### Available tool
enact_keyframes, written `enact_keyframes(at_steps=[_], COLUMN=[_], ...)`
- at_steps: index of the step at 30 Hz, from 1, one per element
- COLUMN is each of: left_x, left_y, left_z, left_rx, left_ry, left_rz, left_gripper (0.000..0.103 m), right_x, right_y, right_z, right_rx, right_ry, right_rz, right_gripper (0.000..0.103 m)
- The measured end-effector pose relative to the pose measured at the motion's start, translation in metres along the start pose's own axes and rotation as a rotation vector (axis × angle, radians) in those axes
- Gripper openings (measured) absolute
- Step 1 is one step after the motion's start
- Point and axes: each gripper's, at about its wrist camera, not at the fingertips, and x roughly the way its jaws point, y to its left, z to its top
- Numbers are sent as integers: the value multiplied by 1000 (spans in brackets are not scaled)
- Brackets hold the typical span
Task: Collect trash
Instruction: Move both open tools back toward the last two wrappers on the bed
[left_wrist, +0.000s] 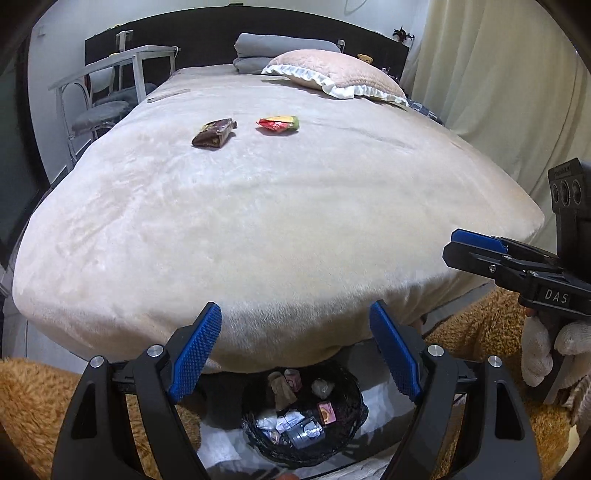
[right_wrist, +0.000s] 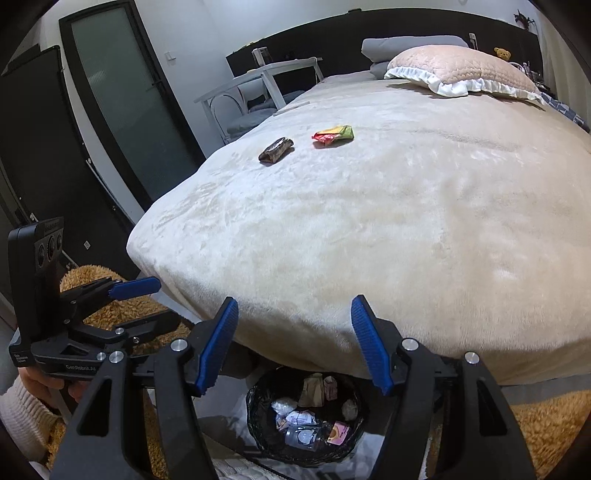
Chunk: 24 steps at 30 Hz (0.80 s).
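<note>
two wrappers left on the bed (left_wrist: 295, 221), bin below both claws

the bin (left_wrist: 343, 384) sits under the left claw (left_wrist: 295, 350) and right claw (right_wrist: 293, 345), both released and empty, tilted down; brown wrapper (left_wrist: 215, 133) and red-yellow wrapper (left_wrist: 279, 123) lie far up the bed, side by side, brown one leftward.

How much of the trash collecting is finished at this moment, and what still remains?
Done: several wrappers already lie in the black bin at the foot of the bed. In hand: nothing; the left gripper and right gripper are both open and empty. Left: the brown wrapper and the red-yellow wrapper on the blanket.
</note>
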Motion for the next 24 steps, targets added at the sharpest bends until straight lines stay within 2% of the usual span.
enact_keyframes(at_steps=[5,11,16,18,21,24], left_x=[9,24,44,51,59,65], left_y=[14,22,39,47,56,64], left_z=[24,53,77,89,104,116], left_rx=[-10,31,31,14,18,18], left_ry=[7,-1,8,12,-4,-16], left_rz=[-4,49,78,75,104,112], left_gripper=[81,81,81,81,90,91], right_x=[10,30,49,57,75,90], right_y=[-7,-20,-30,-31,-36,-38], right_z=[23,50,72,80,95,112], right_rx=[-40,-50,-41,-49,-41,-42], right_ry=[-22,-33,-41,-43,-31,-35], right_rz=[-31,-73,-92,-104,-104,-112], right_gripper=[66,66,78,92,94,94])
